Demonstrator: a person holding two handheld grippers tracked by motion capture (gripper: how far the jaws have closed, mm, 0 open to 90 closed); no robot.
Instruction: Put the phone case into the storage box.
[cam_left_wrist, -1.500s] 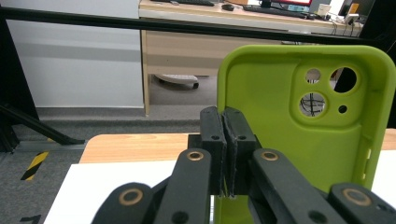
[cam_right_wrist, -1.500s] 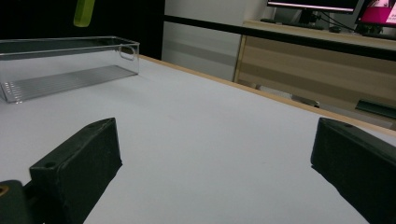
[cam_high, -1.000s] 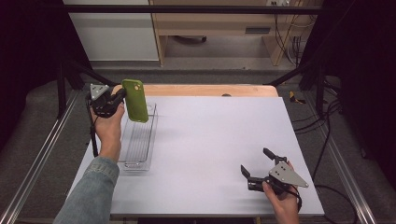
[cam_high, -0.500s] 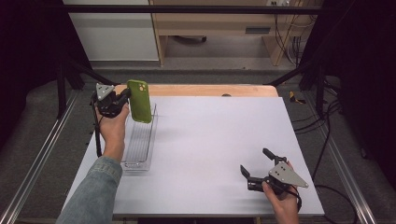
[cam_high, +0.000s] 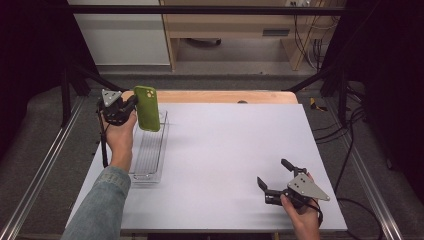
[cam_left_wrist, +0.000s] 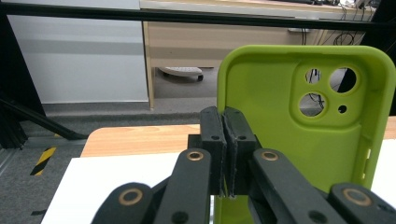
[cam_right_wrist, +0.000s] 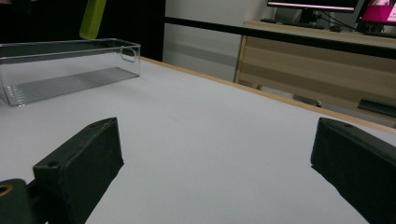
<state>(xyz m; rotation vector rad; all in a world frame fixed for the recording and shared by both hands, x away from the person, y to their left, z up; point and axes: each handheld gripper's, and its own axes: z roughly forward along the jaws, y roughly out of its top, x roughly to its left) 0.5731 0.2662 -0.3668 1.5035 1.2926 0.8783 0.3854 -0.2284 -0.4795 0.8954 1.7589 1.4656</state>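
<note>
across the white table (cam_high: 215, 150), a clear bin (cam_high: 150, 150) lies lengthwise at nine o'clock. above its far end your left gripper (cam_high: 131, 104) is clamped on the edge of a green phone case (cam_high: 148, 108), held upright in the air. at five o'clock your right gripper (cam_high: 272, 176) rests spread wide and empty. beyond twelve o'clock stands a wooden desk (cam_high: 230, 30); its top is cut off.

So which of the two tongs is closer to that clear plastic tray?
The left. The left tongs hold the green phone case right over the tray's far end; the right tongs rest open, well across the table.
</note>
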